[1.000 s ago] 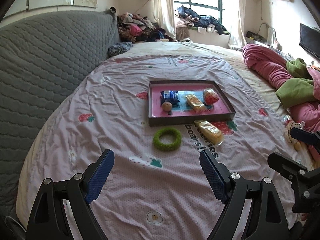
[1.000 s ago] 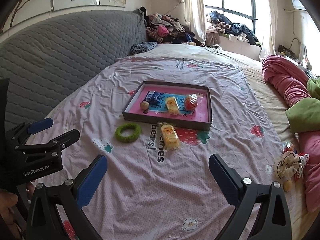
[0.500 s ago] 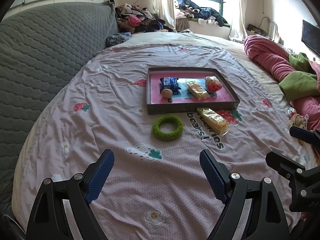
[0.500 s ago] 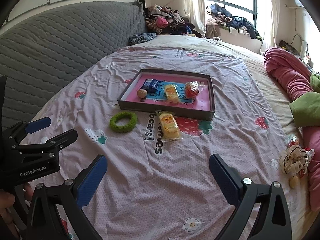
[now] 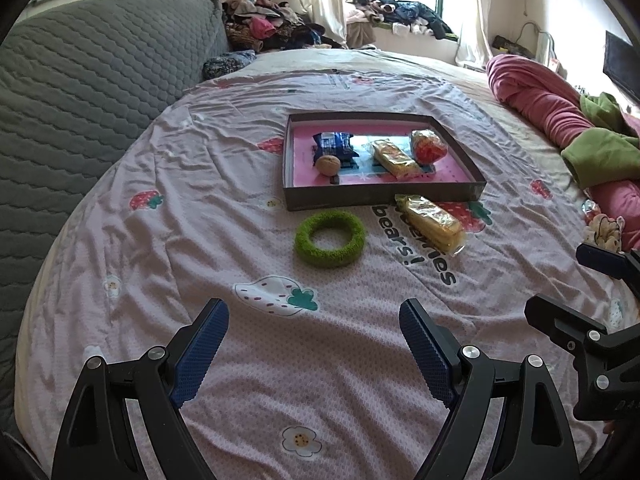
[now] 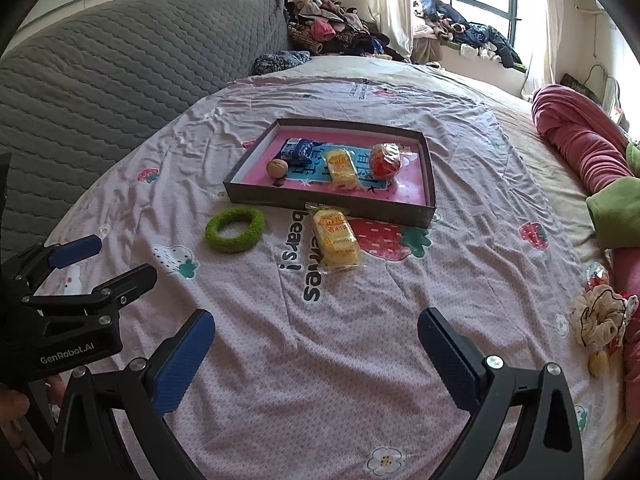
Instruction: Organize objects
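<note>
A shallow dark box with a pink floor (image 5: 380,194) (image 6: 328,200) lies on the bed. Inside it are a blue packet (image 5: 334,144) (image 6: 299,150), a walnut (image 5: 328,165) (image 6: 277,168), a yellow snack bar (image 5: 394,155) (image 6: 341,165) and a red-orange wrapped sweet (image 5: 429,146) (image 6: 385,161). In front of the box lie a green fuzzy ring (image 5: 330,233) (image 6: 235,229) and a second yellow snack packet (image 5: 432,222) (image 6: 335,240). My left gripper (image 5: 314,338) (image 6: 98,258) hangs open over the sheet, short of the ring. My right gripper (image 6: 316,348) (image 5: 576,280) is open too, short of the yellow packet. Both are empty.
A grey quilted headboard (image 5: 80,92) runs along the left. A rolled pink and green duvet (image 5: 560,112) lies at the right. A cream scrunchie and small wrapped sweets (image 6: 598,316) sit at the right bed edge. Clothes are heaped by the window (image 6: 332,32).
Both grippers have sunk toward the bed and tipped further down, so the box, ring and packet sit larger and higher in view. Neither gripper's opening has changed.
</note>
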